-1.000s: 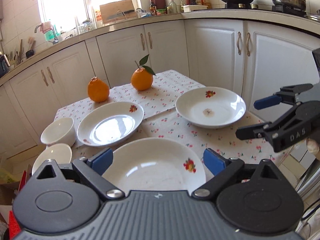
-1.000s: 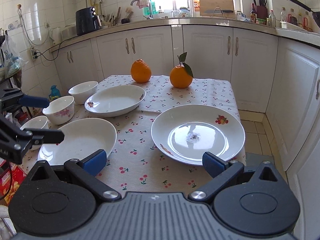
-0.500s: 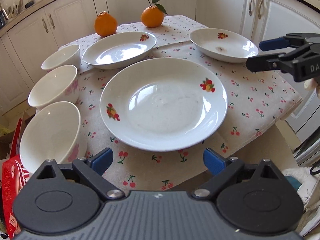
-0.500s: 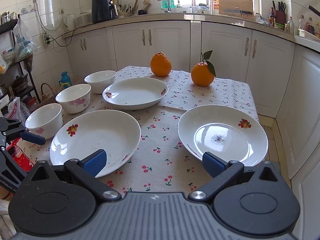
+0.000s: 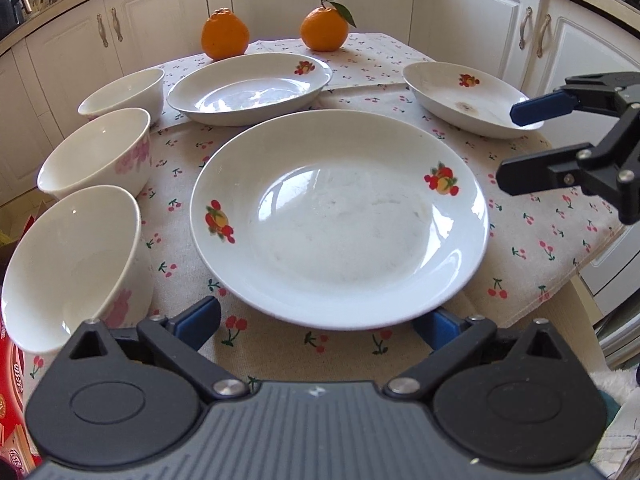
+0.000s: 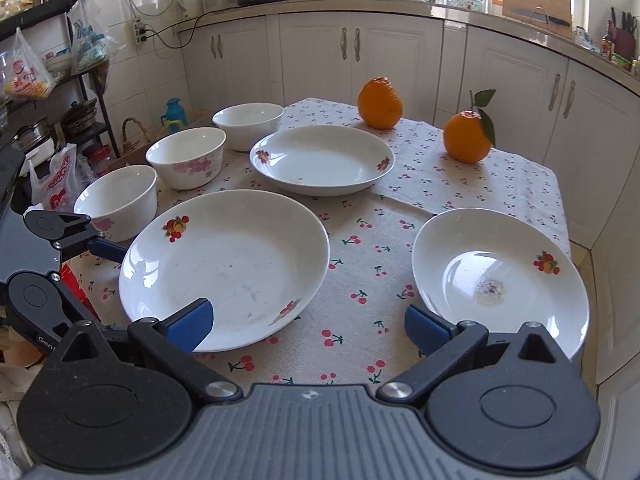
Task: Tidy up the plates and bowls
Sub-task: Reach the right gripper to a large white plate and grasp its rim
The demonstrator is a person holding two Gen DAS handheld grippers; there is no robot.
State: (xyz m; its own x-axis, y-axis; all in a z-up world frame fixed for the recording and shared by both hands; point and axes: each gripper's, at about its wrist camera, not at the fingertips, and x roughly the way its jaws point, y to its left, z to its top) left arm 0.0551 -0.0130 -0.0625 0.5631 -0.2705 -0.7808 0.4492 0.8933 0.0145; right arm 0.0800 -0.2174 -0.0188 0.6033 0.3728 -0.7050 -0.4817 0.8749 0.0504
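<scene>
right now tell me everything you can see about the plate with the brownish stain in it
The stained plate is a white, glossy, shallow dish, ceramic by its look, with one fruit motif on its inner rim and a speckled brownish patch at its centre. It sits upright and otherwise empty at the table's right corner on the cherry-print tablecloth, apart from the other plates.

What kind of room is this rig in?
Most likely a home kitchen: white cabinets under a countertop, a knife block by the window, plates and bowls on a small table.

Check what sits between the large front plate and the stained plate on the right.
Only bare cherry-print tablecloth separates the large plate from the stained plate; the right wrist view shows it.
</scene>
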